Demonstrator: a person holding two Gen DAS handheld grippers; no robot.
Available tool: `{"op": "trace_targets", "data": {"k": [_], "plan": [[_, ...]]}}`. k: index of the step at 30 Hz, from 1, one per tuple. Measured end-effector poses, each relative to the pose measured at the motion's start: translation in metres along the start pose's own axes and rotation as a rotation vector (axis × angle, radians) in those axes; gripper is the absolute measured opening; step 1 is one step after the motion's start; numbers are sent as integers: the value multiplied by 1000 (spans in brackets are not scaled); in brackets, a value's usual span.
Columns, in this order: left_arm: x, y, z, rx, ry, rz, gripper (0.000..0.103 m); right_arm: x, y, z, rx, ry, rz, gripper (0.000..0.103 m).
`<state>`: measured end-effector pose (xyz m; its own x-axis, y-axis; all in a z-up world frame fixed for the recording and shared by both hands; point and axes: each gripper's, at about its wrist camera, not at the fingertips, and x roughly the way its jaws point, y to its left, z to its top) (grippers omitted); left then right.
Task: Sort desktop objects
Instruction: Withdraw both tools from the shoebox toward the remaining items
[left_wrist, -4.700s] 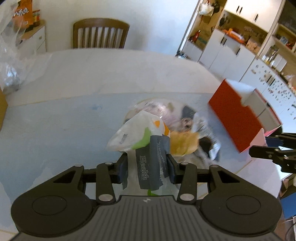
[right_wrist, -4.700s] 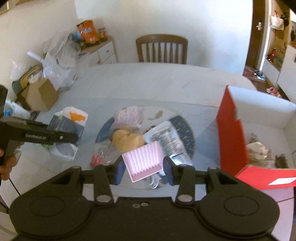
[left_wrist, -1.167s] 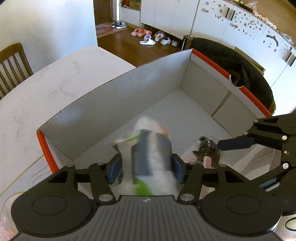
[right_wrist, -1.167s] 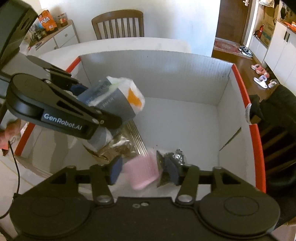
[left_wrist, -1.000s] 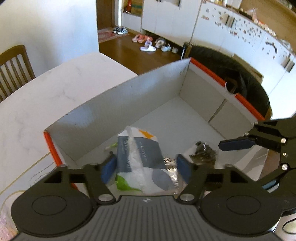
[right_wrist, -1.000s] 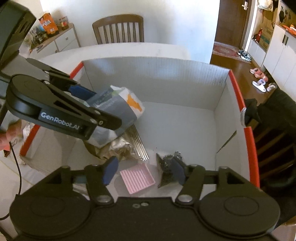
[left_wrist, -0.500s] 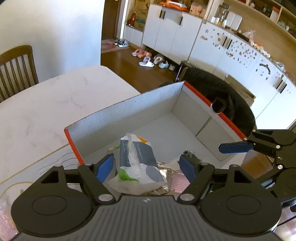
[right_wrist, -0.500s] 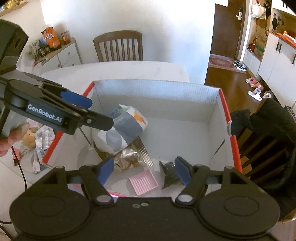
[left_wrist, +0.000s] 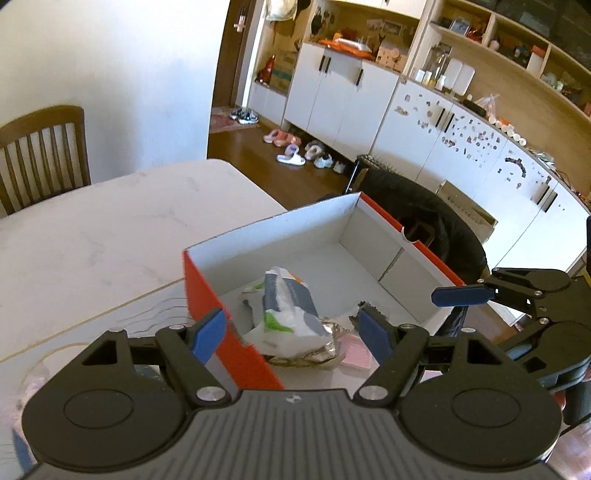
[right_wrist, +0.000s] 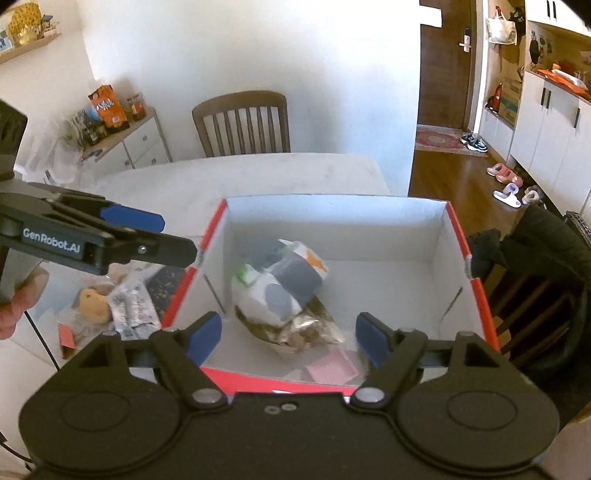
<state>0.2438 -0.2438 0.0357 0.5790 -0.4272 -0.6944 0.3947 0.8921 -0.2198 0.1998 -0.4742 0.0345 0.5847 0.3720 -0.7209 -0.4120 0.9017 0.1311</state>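
Both wide: left claw (left_wrist: 291, 334) empty, right claw (right_wrist: 289, 338) opening, empty.

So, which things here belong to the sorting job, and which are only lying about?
Belongs to the job:
- red box
- white-grey packet inside
- pink card inside
- loose items on the table

Lying about:
- wooden chair
- slippers
- snack bag

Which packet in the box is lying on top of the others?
The white-and-grey packet: it rests on the crumpled foil wrapper, while the pink packet lies flat on the box floor.
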Motion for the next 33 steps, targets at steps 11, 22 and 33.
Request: {"op": "trace_targets", "data": {"k": [11, 22, 33], "plan": [[-49, 36, -26, 1, -23, -16, 78, -2, 60, -4, 5, -14, -3, 89], [-89, 90, -58, 27, -26, 9, 100, 8, 120, -4, -16, -15, -3, 90], [-103, 136, -105, 14, 29, 56, 101, 33, 162, -7, -37, 15, 1, 90]]}}
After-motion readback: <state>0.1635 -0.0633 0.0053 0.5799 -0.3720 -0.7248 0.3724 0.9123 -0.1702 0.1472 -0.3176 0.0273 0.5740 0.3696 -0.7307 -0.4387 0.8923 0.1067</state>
